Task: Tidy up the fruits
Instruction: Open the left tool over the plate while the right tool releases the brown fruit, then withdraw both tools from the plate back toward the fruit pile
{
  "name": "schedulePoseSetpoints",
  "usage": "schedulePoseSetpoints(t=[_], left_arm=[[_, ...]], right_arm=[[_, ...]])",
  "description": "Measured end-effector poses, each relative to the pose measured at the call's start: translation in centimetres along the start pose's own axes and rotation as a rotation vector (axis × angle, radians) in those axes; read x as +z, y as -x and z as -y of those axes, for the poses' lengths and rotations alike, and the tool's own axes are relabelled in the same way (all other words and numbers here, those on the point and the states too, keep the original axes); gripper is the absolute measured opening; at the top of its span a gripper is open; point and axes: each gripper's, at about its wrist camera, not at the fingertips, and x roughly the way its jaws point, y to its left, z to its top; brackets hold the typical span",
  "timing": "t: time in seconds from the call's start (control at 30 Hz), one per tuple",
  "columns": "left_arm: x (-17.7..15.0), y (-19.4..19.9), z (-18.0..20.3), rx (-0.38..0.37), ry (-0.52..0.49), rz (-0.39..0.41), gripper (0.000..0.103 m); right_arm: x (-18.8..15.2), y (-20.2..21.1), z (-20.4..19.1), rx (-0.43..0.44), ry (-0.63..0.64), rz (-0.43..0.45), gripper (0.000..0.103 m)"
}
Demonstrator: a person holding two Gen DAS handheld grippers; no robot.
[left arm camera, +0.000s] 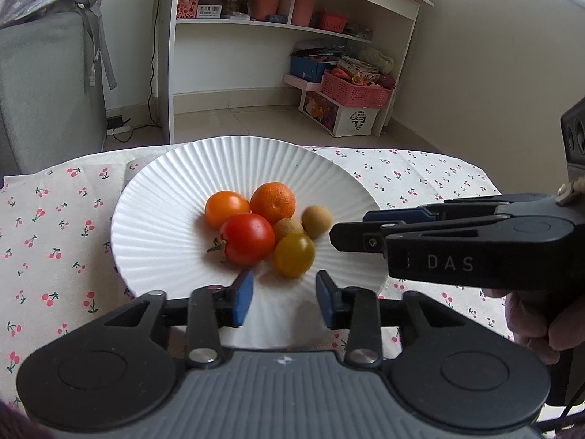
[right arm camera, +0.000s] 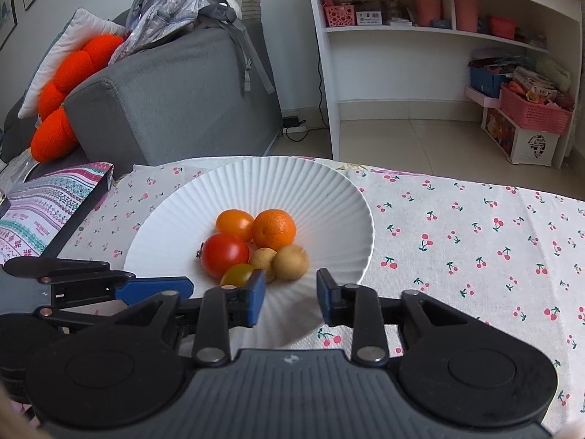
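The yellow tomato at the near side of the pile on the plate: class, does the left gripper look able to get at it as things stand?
Probably yes. The left gripper is open and empty, and the yellow tomato lies just beyond its fingertips with bare white plate between. A tan fruit touches it behind, so closing needs care.

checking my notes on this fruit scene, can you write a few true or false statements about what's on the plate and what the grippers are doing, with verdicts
1. All the fruit sits on the white ribbed plate. True.
2. The red tomato lies on the cherry-print tablecloth. False: it lies on the plate, touching the orange tomato.
3. The left hand-held gripper holds nothing. True: its jaws stand apart, empty, over the plate's near rim.
4. The right hand-held gripper grips the mandarin. False: its jaws are empty, and the mandarin rests on the plate.
5. Two small brown round fruits lie side by side. True.
6. The plate is blue. False: it is white.
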Motion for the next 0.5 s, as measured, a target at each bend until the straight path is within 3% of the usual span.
schedulePoseSetpoints(t=[0.1,0.27,0.4,0.5], left_arm=[[0.0,0.6,0.2,-0.001,-0.012,0.007,0.043],[0.1,2.0,0.7,0.012,-0.041,0.014,0.059],[-0.1,3.4,1.0,0.012,-0.053,0.018,0.073],[-0.2,4.2,1.1,0.015,-0.055,0.016,0.075]], right_arm=[[0.2,0.7,0.0,-0.001,-0.008,0.011,0.041],[0.4,2.2,-0.1,-0.019,-0.024,0.028,0.064],[0.3,3.5,0.0,-0.036,-0.033,0.037,0.071],[0.1,4.3,0.0,-0.045,-0.050,0.043,0.076]])
